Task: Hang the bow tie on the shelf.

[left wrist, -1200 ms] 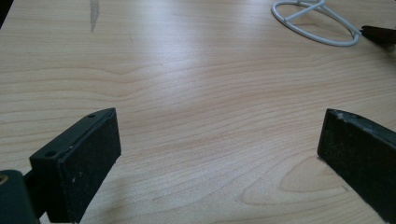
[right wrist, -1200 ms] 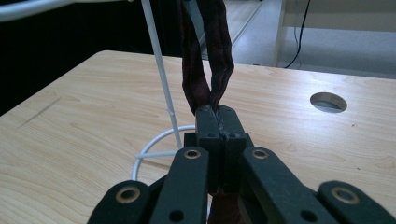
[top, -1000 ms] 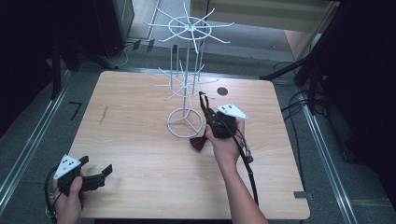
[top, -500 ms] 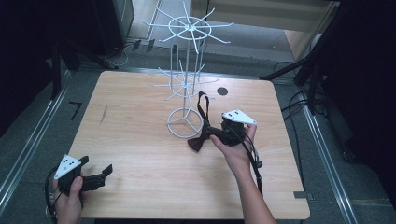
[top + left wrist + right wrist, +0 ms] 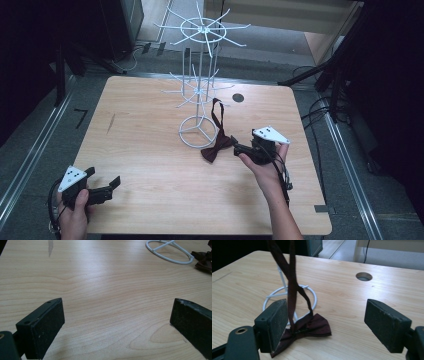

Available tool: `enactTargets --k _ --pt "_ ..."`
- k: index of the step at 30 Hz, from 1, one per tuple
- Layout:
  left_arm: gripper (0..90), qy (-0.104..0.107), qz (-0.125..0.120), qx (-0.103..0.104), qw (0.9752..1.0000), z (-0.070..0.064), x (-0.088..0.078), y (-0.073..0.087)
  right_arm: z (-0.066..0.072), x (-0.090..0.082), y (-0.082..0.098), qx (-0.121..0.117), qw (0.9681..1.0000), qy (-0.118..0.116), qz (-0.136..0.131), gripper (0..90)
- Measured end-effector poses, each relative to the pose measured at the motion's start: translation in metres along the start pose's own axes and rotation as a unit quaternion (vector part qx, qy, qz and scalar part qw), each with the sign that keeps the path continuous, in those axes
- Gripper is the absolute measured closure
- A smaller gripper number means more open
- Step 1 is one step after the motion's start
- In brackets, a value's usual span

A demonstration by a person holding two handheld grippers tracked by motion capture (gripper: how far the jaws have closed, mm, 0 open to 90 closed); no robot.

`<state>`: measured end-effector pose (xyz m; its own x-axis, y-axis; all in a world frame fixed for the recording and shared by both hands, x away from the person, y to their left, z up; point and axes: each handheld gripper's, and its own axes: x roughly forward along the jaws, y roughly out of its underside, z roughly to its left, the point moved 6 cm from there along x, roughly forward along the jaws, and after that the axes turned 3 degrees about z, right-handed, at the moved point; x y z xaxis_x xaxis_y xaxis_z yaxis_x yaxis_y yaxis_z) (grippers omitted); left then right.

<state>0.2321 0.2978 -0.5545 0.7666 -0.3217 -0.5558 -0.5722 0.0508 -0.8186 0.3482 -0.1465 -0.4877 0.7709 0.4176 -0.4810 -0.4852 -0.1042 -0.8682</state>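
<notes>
Both grippers (image 5: 102,186) (image 5: 234,145) gape empty — bow tie (image 5: 312,326) half-hidden behind right jaw

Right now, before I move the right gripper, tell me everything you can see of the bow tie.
The bow tie is dark maroon, apparently fabric. Its knotted bow lies flat on the wooden table beside the white wire rack's ring base, possibly overlapping its edge. Its thin strap rises in a loop to a lower rack arm, so it hangs there. The open right gripper sits just beside the bow; the strap passes close by one jaw, but contact is unclear.
</notes>
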Motion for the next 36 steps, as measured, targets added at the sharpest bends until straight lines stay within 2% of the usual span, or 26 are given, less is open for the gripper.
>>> enactTargets --k 19,36 --pt "0.1 -0.001 -0.001 0.000 1.0000 0.000 0.000 0.000 -0.052 -0.030 0.037 0.037 0.9986 0.037 0.001 20.2" --pt "0.1 -0.003 -0.001 0.002 1.0000 -0.001 0.000 0.000 -0.081 -0.048 0.065 0.058 0.9968 0.055 0.007 19.3"
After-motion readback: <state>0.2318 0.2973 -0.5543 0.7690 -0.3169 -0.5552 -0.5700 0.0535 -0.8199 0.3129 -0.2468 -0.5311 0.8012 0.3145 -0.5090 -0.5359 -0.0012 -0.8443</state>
